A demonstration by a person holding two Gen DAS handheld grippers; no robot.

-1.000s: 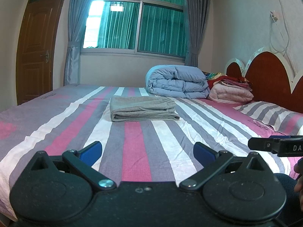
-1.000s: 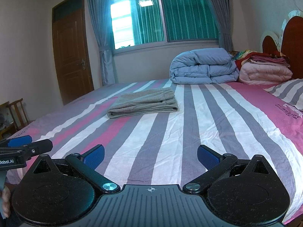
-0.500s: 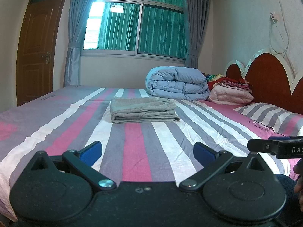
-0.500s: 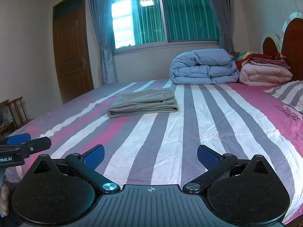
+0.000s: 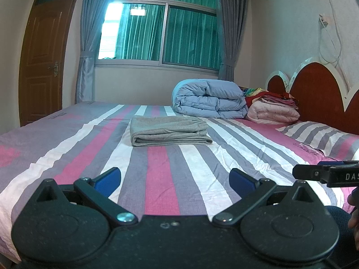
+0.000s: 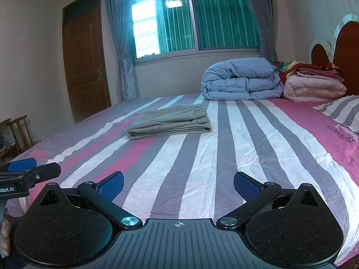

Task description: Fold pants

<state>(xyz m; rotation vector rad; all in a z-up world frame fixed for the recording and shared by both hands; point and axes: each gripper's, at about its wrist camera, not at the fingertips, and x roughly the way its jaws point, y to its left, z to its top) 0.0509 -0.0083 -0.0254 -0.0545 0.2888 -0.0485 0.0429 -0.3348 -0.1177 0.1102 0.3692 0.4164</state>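
Pants (image 5: 168, 132) lie folded into a flat grey bundle on the striped bed (image 5: 157, 179), well out from its near edge and toward the middle, short of the blue duvet (image 5: 211, 99) and pink blankets (image 5: 272, 112) stacked at the headboard end. Both tongs hover at the near edge, well apart from the bundle. The left tongs (image 5: 175, 178) stand wide open and empty, with the bundle almost straight ahead. The right tongs (image 6: 178, 185) are equally spread and hold nothing, and the bundle lies ahead and off to their left (image 6: 169, 121). The bundle's long axis runs across the view, roughly parallel to the near edge, its rounded fold facing the tongs. The left tongs look the better lined up with it, though neither seems clearly nearer. The folding appears complete.
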